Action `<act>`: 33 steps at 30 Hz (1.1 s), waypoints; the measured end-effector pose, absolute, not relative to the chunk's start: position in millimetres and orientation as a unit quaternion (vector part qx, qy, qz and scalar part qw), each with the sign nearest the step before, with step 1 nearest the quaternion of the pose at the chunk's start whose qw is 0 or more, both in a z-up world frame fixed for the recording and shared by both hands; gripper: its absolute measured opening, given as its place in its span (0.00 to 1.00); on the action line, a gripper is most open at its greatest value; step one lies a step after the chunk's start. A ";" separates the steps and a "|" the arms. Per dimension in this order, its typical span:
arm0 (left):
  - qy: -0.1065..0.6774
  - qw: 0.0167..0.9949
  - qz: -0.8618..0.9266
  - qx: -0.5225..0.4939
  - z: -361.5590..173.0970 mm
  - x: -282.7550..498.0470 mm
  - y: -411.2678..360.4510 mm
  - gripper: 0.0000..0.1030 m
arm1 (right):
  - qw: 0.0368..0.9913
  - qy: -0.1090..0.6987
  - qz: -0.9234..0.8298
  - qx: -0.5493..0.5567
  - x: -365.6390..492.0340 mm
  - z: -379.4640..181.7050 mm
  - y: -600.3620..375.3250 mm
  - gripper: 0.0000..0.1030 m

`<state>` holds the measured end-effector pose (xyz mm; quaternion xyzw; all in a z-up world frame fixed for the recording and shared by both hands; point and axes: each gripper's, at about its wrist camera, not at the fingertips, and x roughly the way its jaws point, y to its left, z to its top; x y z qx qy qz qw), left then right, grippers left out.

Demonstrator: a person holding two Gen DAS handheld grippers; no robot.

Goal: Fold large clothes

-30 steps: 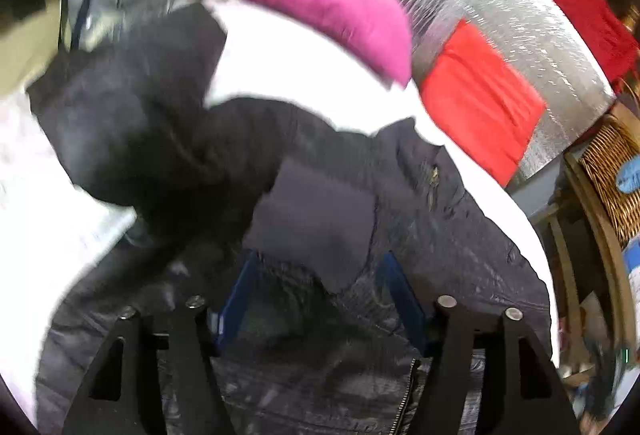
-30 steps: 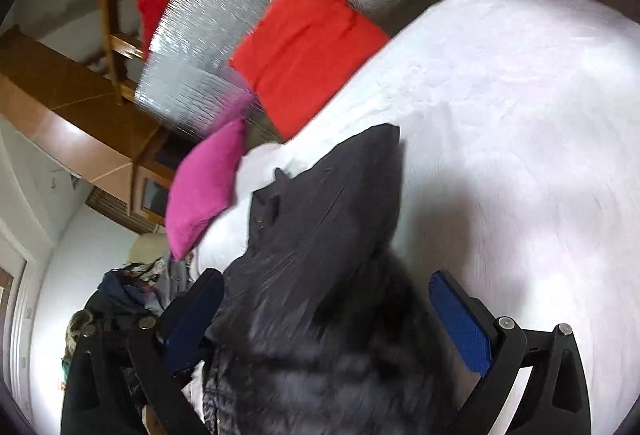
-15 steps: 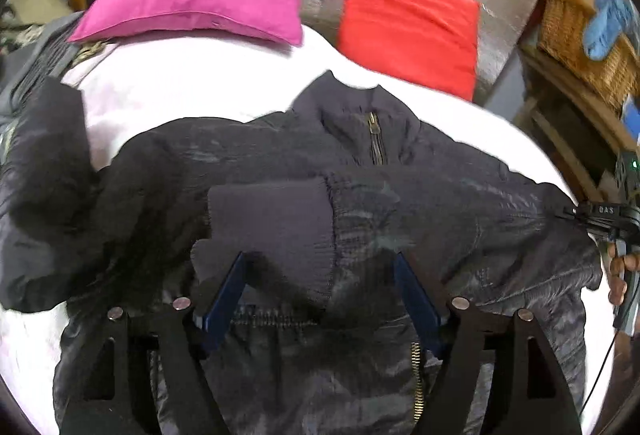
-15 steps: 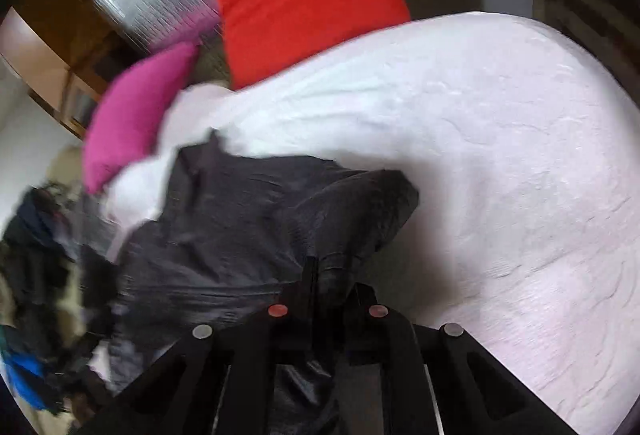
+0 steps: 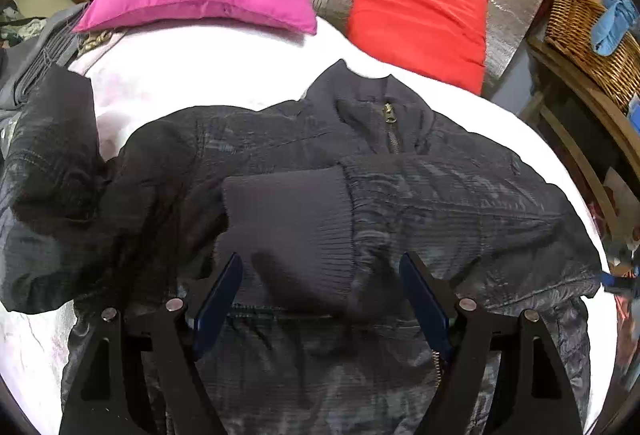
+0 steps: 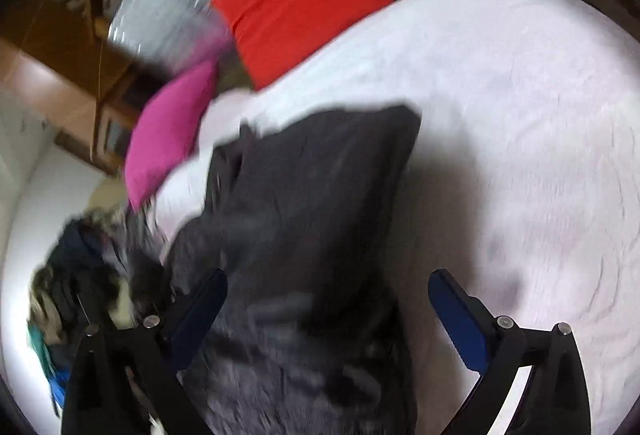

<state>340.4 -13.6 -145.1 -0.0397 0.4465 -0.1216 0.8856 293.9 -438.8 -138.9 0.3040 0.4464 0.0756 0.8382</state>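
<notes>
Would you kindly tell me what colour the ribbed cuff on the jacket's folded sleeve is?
Dark navy, almost black; the ribbed cuff shows best in the left wrist view.

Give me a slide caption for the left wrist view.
Open left gripper hovering over a dark jacket, its sleeve cuff folded across the front.

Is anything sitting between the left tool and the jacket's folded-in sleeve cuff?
Nothing visible. The left tool stands open directly over the ribbed cuff on the dark jacket; only jacket fabric lies beneath it.
</notes>
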 end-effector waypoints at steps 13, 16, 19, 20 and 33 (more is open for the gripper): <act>0.449 0.883 -0.134 -0.046 -147.4 340.6 -7.6 0.83 | 0.861 0.456 0.009 0.226 276.9 -142.6 -437.2 0.67; 0.428 0.894 -0.122 -0.048 -137.1 336.4 1.4 0.83 | 0.879 0.413 0.001 0.239 267.0 -114.3 -437.9 0.67; 0.419 0.899 -0.115 -0.052 -132.3 338.5 6.8 0.83 | 0.881 0.389 0.062 0.261 271.8 -94.4 -423.1 0.68; 0.424 0.899 -0.101 -0.042 -134.4 341.7 6.7 0.83 | 0.880 0.386 0.079 0.266 273.6 -92.7 -418.3 0.72; 0.438 0.898 -0.042 -0.026 -138.1 348.2 18.3 0.85 | 0.878 0.407 0.099 0.233 305.6 -108.1 -389.7 0.73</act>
